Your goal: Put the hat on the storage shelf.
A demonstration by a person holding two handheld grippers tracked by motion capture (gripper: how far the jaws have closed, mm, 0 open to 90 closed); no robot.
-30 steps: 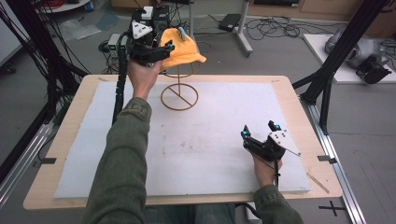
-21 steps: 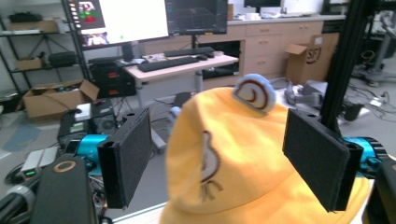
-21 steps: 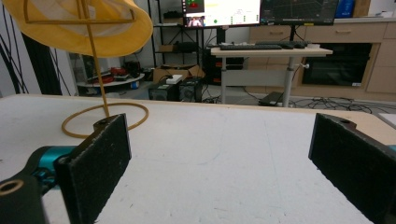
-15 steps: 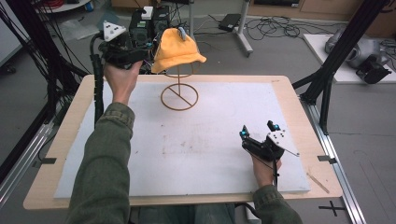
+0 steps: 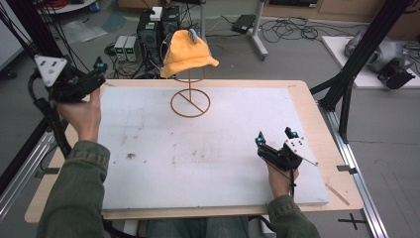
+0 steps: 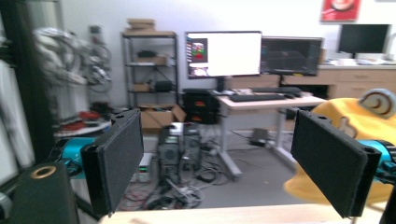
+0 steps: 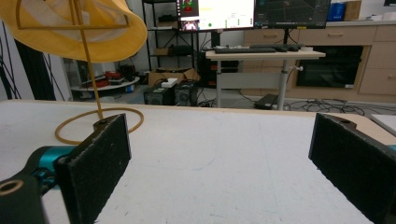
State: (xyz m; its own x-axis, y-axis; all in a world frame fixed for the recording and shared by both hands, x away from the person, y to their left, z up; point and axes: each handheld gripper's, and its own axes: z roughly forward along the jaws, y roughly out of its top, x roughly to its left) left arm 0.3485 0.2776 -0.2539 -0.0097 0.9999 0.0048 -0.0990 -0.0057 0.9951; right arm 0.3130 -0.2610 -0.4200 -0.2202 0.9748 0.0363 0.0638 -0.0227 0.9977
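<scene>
A soft yellow-orange hat (image 5: 188, 53) with a floppy, drooping brim and a small grey patch near its crown sits on top of a thin wire stand (image 5: 190, 101), whose ring base rests on the white tabletop (image 5: 208, 148) near the far edge. The left claw (image 5: 91, 74) is held up in the air off the tabletop's far left corner, well apart from the hat, its jaws spread wide with nothing between them. The right claw (image 5: 275, 137) sits low over the tabletop's near right part, likewise wide open and empty, pointing toward the stand.
</scene>
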